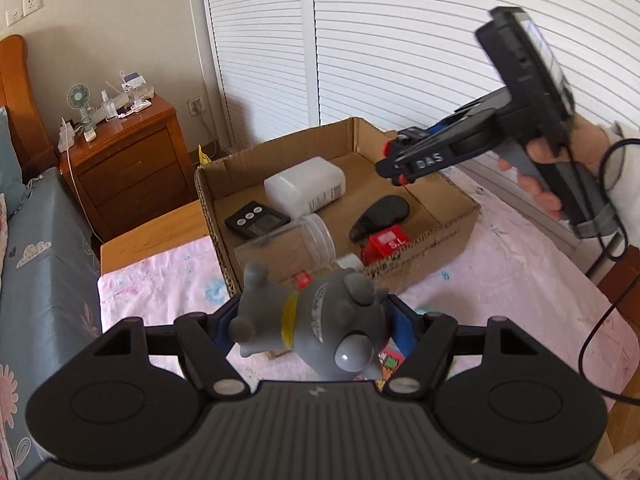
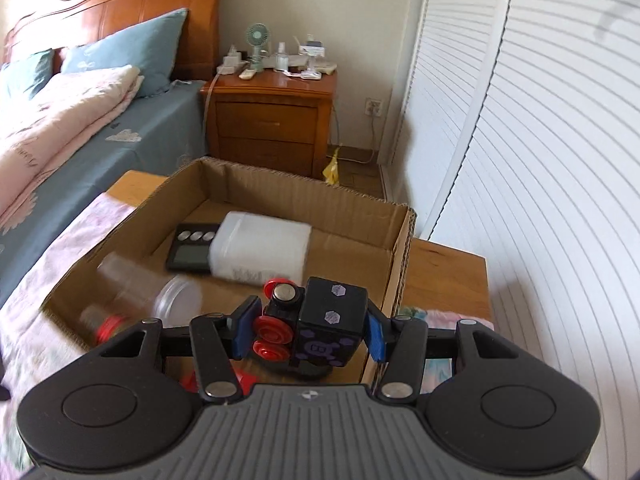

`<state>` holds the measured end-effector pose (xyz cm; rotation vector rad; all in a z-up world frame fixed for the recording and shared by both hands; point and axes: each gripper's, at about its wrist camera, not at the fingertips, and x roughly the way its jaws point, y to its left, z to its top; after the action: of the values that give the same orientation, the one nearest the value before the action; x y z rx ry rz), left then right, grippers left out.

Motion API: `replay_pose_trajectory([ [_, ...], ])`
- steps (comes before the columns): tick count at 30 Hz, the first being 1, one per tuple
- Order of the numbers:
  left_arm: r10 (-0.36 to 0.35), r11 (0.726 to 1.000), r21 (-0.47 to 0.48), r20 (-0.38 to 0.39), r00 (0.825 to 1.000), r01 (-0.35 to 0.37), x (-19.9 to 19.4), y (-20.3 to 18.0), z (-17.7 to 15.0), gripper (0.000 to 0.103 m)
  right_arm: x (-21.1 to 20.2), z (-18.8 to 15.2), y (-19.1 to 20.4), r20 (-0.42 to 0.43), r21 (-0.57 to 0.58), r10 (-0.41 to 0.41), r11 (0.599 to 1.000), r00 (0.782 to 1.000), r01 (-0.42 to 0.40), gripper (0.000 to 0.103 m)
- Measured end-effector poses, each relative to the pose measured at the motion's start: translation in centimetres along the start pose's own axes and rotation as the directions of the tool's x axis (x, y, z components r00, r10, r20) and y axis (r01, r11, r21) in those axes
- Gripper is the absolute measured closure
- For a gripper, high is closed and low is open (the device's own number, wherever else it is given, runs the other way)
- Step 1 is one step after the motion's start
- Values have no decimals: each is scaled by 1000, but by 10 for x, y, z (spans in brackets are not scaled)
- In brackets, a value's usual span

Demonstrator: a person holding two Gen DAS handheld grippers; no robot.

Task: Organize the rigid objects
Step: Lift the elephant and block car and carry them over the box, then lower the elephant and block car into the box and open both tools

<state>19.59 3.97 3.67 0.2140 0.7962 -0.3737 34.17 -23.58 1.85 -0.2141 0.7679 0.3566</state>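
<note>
Your left gripper (image 1: pixel 316 324) clamped on grey toy figure (image 1: pixel 320 320), above pink floral cloth (image 1: pixel 160 292) just short of cardboard box (image 1: pixel 436 236). Your right gripper (image 2: pixel 308 330) clamped on black toy train (image 2: pixel 316 320), over box interior. Wooden nightstand (image 2: pixel 272 120), bed (image 2: pixel 100 140), white louvred doors (image 2: pixel 540 160) beyond.

Illumination: bright, diffuse daylight in both views. The white louvered doors (image 1: pixel 400 60) appear near overexposed. Soft shadows fall on the louvered doors in the right wrist view. Fisheye distortion curves straight lines; corners vignette dark. The clear jar (image 2: pixel 160 292) shows motion blur.
</note>
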Motion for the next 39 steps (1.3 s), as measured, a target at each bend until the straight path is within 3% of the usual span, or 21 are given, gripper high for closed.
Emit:
replay_pose_trajectory([
  [4, -8, 1000, -6, -15, 1000, 8, 9, 0, 12, 31, 19, 9, -6, -16, 22, 13, 1000, 1000, -12, 40],
  [6, -12, 1000, 0, -15, 1000, 12, 13, -1, 17, 31, 20, 11, -6, -13, 19, -12, 1000, 1000, 12, 21],
  [10, -19, 999, 27, -14, 1000, 19, 22, -6, 33, 31, 15, 11, -12, -11, 27, -20, 999, 1000, 20, 19],
  [12, -19, 999, 31, -8, 1000, 19, 27, -7, 43, 31, 12, 13, -15, -6, 29, -40, 999, 999, 40, 10],
  [18, -25, 998, 51, -7, 1000, 25, 50, -13, 73, 31, -10, 5, -29, 13, 43, -31, 999, 999, 30, 2],
  [25, -24, 999, 41, -54, 998, 26, 97, -23, 98, 31, -31, -17, -46, 12, 72, -55, 996, 998, 54, 1],
  [30, -44, 999, -21, -68, 997, 42, 123, -23, 102, 30, -42, -29, -53, 12, 60, -89, 994, 996, 88, 0],
  [34, -46, 994, -101, -18, 999, 44, 122, -17, 104, 7, -47, -35, -55, 11, 66, -92, 994, 996, 92, 0],
  [39, -33, 993, -116, 0, 999, 33, 101, -9, 104, 7, -55, -39, -45, 14, 54, -80, 995, 997, 79, 0],
])
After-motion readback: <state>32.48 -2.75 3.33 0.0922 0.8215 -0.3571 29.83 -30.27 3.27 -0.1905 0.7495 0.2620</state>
